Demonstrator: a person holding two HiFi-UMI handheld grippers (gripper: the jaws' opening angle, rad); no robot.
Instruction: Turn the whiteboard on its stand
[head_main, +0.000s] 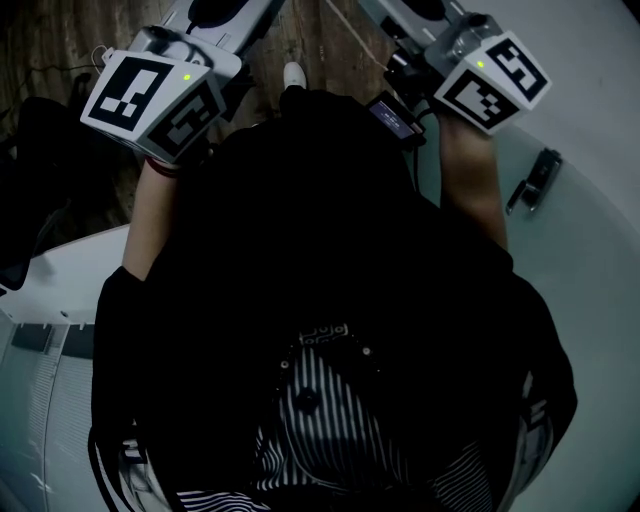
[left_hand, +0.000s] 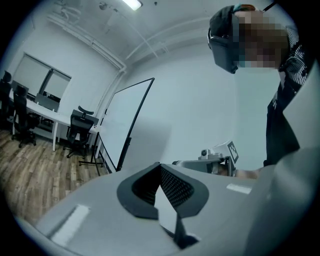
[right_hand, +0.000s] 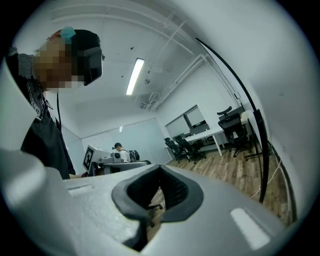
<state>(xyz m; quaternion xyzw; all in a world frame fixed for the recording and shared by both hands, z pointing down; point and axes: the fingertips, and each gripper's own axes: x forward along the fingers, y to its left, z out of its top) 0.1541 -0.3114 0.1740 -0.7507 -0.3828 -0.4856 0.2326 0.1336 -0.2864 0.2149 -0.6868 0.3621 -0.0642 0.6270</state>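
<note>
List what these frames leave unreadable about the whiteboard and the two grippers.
Left gripper, right gripper: the head view's top edge cuts off their jaws, so only the marker cubes show there.
Whiteboard: in the left gripper view its bottom corner is hidden behind the gripper body, and the stand's pivot is too small to see.
Dark object: in the head view it is too dim and small to name.

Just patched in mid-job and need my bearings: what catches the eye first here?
The big white whiteboard in a black frame stands on its black stand over the brown wood floor, up-left beyond the left gripper. That gripper and the right gripper both have jaws together, holding nothing.
</note>
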